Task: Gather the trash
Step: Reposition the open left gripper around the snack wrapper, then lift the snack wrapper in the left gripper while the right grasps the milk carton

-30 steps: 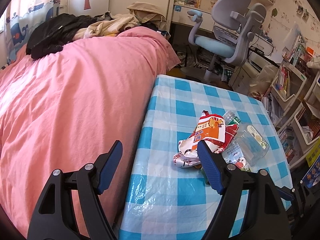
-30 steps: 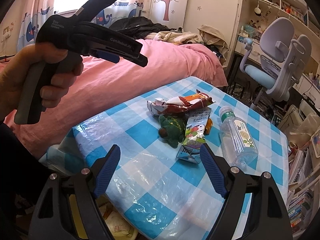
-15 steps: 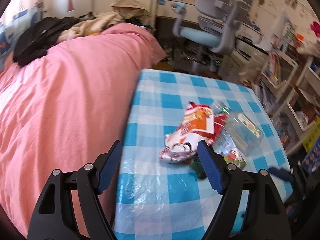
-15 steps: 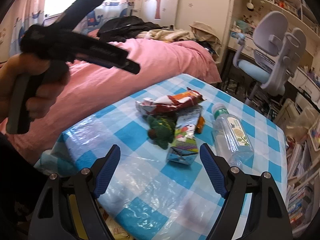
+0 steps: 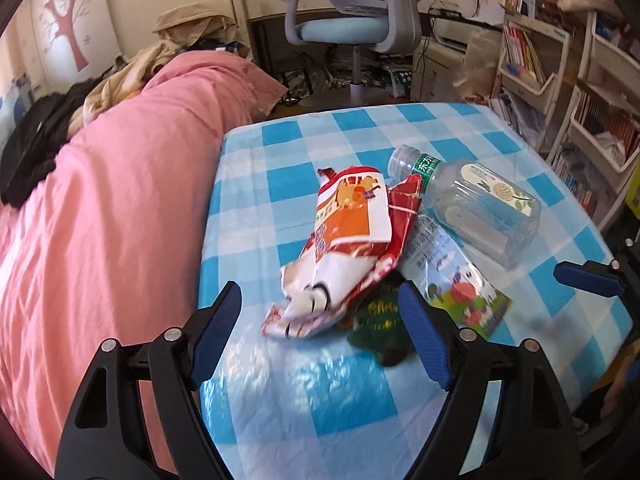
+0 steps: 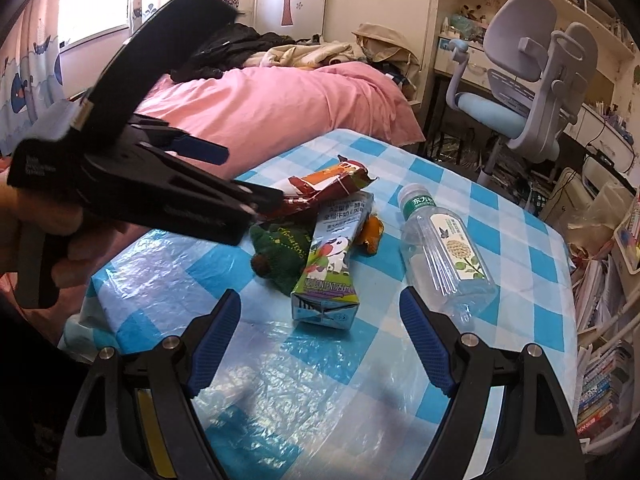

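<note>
Lying on the surface: crumpled snack wrapper (image 5: 348, 240), glossy foil in red, white and orange, its torn end puckered; it rested partly over the milk carton and the plush toy.
Milk carton: flattened printed card (image 6: 332, 264) with a folded, creased end, lying lengthwise between the plush toy and the bottle, touching the toy.
Bottle: clear ribbed plastic (image 6: 444, 256), squarish body, green band at the neck, paper label with a flower; it lay on its side just beside the carton.
Plush toy: dark green knitted fabric (image 6: 286, 252), soft and lumpy, with a brown rounded tip, half under the wrapper in the left wrist view.
Orange scrap: a small soft orange piece (image 6: 370, 236) peeped out between carton and bottle; what it was could not be told.
Surface: covered in a blue-and-white checked plastic sheet (image 5: 304, 408), wrinkled and shiny where light struck it.
Left claw: (image 5: 320, 336) jaws apart, ribbed blue pads bare, nothing between them; it hung above the wrapper's near end. In the right wrist view its black body, held in a hand (image 6: 52, 240), hid part of the wrapper.
Right claw: (image 6: 320, 328) jaws apart and holding nothing, low over the surface, the carton's end just ahead.
Bed: pink quilt (image 5: 100, 220), soft and rumpled, pressed against the surface's edge, dark clothes heaped at its far end.
Chair: grey moulded office chair (image 6: 532, 92) with a pale blue seat, well apart behind the surface.
Shelves: white shelves (image 5: 592, 120) crammed with books, beside the surface.
</note>
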Action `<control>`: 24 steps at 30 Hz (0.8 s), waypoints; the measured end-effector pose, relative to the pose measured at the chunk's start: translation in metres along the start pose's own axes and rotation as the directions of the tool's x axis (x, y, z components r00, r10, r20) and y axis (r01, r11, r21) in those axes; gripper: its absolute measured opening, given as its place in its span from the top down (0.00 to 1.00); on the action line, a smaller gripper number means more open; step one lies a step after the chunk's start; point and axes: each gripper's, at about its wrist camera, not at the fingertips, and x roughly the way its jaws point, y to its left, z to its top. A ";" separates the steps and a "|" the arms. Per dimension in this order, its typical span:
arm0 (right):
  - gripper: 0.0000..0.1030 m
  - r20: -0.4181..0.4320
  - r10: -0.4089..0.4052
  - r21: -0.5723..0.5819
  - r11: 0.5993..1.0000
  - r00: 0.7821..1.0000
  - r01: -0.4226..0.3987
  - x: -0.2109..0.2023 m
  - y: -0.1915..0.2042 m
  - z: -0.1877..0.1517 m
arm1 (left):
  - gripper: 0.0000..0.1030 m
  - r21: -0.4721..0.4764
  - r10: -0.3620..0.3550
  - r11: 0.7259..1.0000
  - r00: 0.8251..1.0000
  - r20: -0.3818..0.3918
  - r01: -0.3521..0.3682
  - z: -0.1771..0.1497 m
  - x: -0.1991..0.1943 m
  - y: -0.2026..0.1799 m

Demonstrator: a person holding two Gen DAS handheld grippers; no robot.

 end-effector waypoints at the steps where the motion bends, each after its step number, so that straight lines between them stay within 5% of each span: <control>1: 0.24 -0.003 0.004 0.002 1.000 1.000 -0.004 0.002 -0.001 0.001 | 0.25 0.007 0.005 1.000 1.000 -0.004 -0.005 0.002 0.005 -0.002; 5: 0.24 -0.017 0.019 0.000 1.000 1.000 -0.019 0.013 -0.004 0.005 | 0.30 0.034 0.025 0.999 0.999 -0.035 -0.024 0.010 0.030 -0.008; 9: 0.24 -0.030 0.034 -0.008 0.999 0.999 -0.034 0.024 -0.004 0.009 | 0.72 -0.010 -0.048 0.999 0.996 -0.077 0.047 0.017 0.045 -0.002; 20: 0.24 -0.058 0.084 0.150 0.986 0.995 -0.075 0.056 -0.019 0.020 | 0.80 -0.271 -0.057 0.959 0.991 0.117 0.087 0.034 -0.015 0.064; 24: 0.49 -0.103 0.107 0.198 0.976 0.989 -0.085 0.066 -0.022 0.019 | 0.80 -0.315 -0.056 0.944 0.990 0.129 0.095 0.033 -0.022 0.076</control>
